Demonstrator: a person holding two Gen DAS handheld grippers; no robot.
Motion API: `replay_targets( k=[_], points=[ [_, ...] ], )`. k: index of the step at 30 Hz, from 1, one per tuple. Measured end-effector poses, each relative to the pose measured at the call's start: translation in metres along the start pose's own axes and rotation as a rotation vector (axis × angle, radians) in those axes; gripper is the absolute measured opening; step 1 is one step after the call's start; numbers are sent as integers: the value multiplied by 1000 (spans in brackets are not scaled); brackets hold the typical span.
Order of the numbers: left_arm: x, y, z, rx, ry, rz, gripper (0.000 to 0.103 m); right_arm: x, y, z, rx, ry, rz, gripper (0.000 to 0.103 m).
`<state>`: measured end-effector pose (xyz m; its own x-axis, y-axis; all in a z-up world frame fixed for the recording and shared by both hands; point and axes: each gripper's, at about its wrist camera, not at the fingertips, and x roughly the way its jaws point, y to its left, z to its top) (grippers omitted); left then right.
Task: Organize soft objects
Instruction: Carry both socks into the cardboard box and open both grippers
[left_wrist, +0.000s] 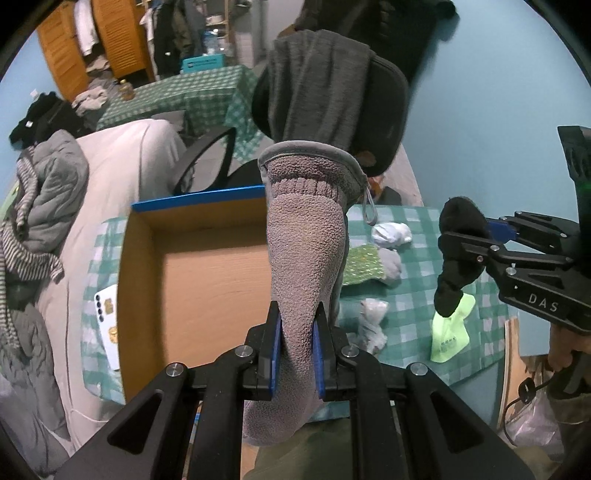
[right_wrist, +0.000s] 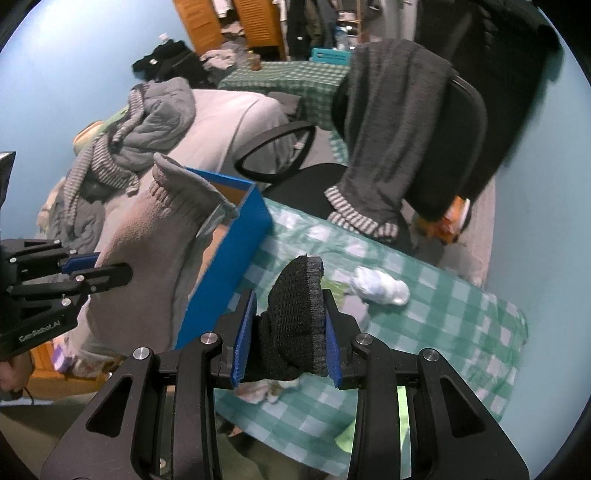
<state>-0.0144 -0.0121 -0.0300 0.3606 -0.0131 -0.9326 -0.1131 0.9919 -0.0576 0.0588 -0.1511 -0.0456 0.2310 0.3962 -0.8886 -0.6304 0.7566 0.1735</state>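
— Box first, since it sits at the left edge of the table: open top, blue outside, bare inside as far as I can see. What are you holding over it?

— I've got a grey fleece sock in the left gripper. Its jaws are closed down to a narrow gap, pinching the sock near its foot end, and the cuff stands up in front of my camera. The sock hangs at the box's right wall, partly over the inside.

— So which step is this?

— I'd judge it the carry-and-drop step, with both tools loaded. My next move is to bring the left one fully over the box floor, lower it, then release so the sock falls inside rather than draping over the wall.

— And further right?

— Loose items lie on the checked cloth: a white bundle towards the far edge, a green patterned piece, a pale crumpled one nearer me, and a neon yellow sock near the right edge. Above that one, my right gripper has its jaws clamped on a bunched black sock, held clear of the table. It goes in after the grey one, I think.
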Motion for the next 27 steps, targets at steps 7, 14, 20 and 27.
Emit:
replay_targets(
  k=[7, 14, 20, 27],
  points=[
    [-4, 31, -4, -62, -10, 28, 14, 19, 30, 24, -61, 11, 40, 33],
    [-3, 66, -9, -124, -10, 64, 14, 43, 60, 41, -114, 35, 78, 33],
    [9, 97, -12, -168, 7, 87, 14, 71, 85, 57, -156, 67, 105, 33],
    [34, 129, -14, -194, 55, 95, 14, 104, 112, 68, -174, 117, 128, 33]
  ],
)
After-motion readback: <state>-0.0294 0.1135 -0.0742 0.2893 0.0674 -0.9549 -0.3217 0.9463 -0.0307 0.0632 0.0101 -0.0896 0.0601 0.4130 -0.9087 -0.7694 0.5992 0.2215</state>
